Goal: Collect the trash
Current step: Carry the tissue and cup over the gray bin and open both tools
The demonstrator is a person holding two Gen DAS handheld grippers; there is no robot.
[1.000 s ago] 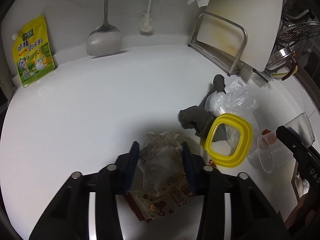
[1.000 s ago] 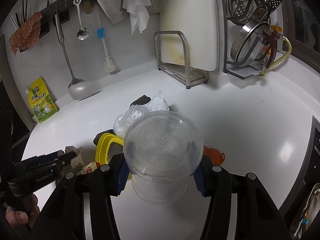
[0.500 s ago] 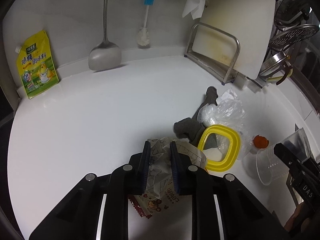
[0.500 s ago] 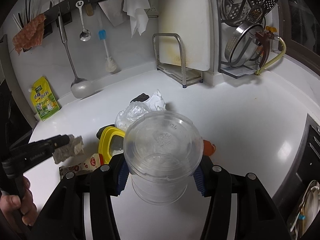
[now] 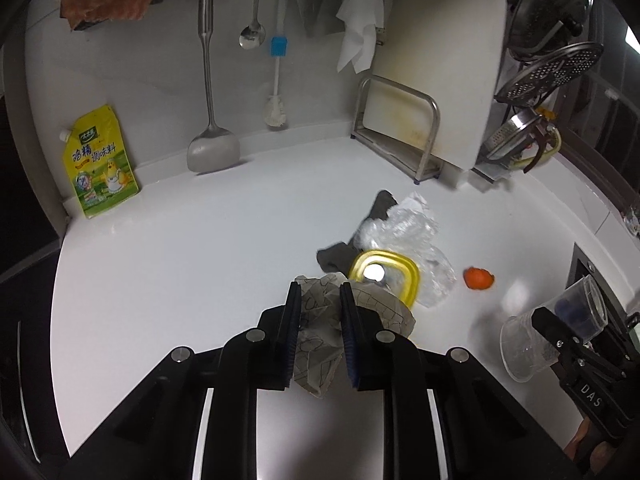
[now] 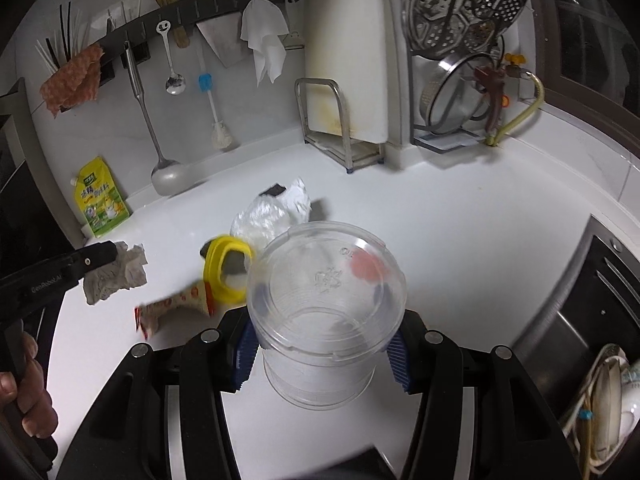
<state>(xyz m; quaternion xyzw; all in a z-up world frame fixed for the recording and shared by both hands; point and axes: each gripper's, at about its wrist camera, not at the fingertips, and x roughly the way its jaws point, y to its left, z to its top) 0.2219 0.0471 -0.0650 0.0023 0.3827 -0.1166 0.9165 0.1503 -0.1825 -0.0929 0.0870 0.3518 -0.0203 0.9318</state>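
My left gripper (image 5: 320, 312) is shut on a crumpled printed paper wad (image 5: 320, 344) and holds it above the white counter (image 5: 180, 248); the wad also shows in the right wrist view (image 6: 114, 276). My right gripper (image 6: 320, 344) is shut on a clear plastic cup (image 6: 324, 312), also seen in the left wrist view (image 5: 552, 336). On the counter lie a yellow lid frame (image 5: 386, 276), a clear plastic bag (image 5: 404, 232), a grey rag (image 5: 334, 256), an orange peel (image 5: 478, 278) and a red snack wrapper (image 6: 172, 308).
A yellow seasoning pouch (image 5: 100, 164) leans on the back wall. A ladle (image 5: 212, 152), brush (image 5: 276, 112) and white cloth (image 5: 358, 44) hang there. A cutting board in a metal rack (image 5: 400, 136) stands at back right, with steamer lids (image 6: 460, 12) beyond.
My left gripper closed on the paper wad and lifted it up off the counter, leaving the snack wrapper behind. My right gripper kept hold of the cup and rose slightly.
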